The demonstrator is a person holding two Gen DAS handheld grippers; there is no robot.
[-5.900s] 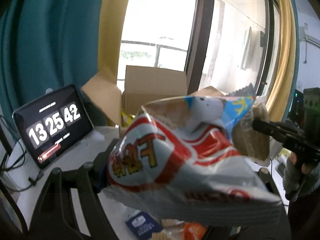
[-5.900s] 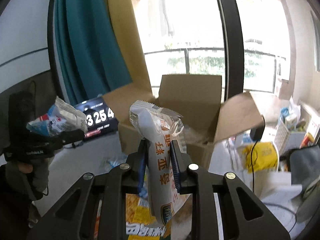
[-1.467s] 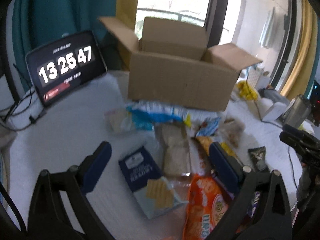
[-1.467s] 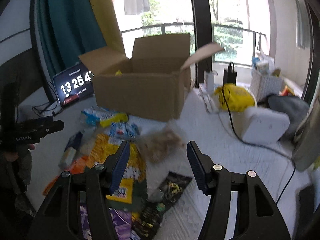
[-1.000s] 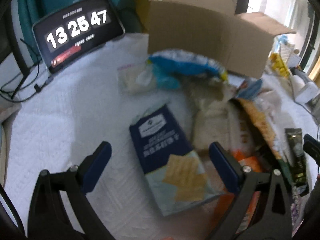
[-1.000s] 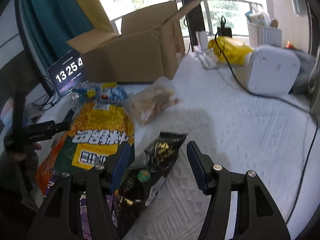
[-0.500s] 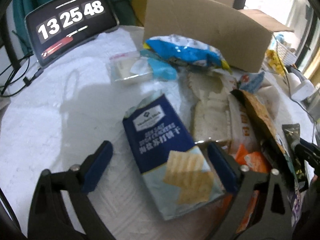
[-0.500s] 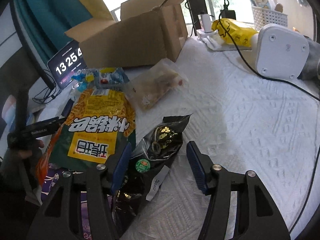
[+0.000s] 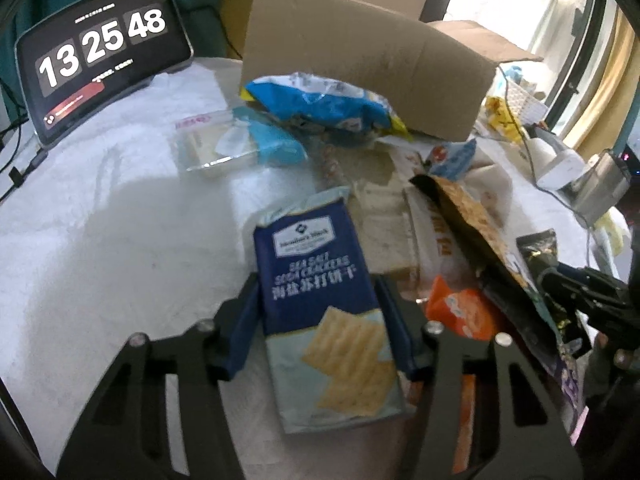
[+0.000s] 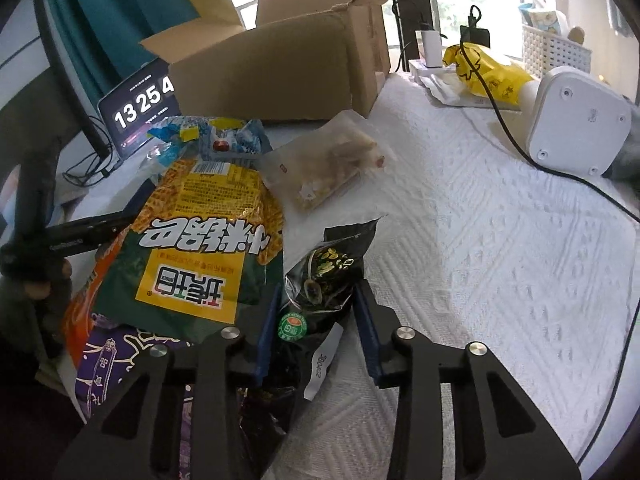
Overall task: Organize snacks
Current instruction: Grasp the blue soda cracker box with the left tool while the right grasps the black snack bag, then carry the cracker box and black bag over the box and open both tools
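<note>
A navy soda cracker packet (image 9: 320, 304) lies flat on the white cloth, and my left gripper (image 9: 322, 316) has closed its blue pads against both long edges of it. A black snack pouch (image 10: 326, 280) lies by the big yellow-green chip bag (image 10: 200, 240), and my right gripper (image 10: 316, 320) has closed its pads on the pouch's sides. The open cardboard box (image 9: 360, 56) stands at the back; it also shows in the right wrist view (image 10: 272, 68). The right gripper also appears at the right edge of the left wrist view (image 9: 580, 292).
A blue chip bag (image 9: 320, 104), a clear tray pack (image 9: 216, 148), an orange packet (image 9: 460, 312) and a clear nut bag (image 10: 328, 164) lie around. A clock tablet (image 9: 100, 52) stands back left. A white device (image 10: 576, 120), black cable (image 10: 520, 136) and yellow bag (image 10: 488, 72) lie to the right.
Both grippers dropped their earlier snacks, came down to the table open, and have now closed: the left on the cracker packet, the right on the black pouch.
</note>
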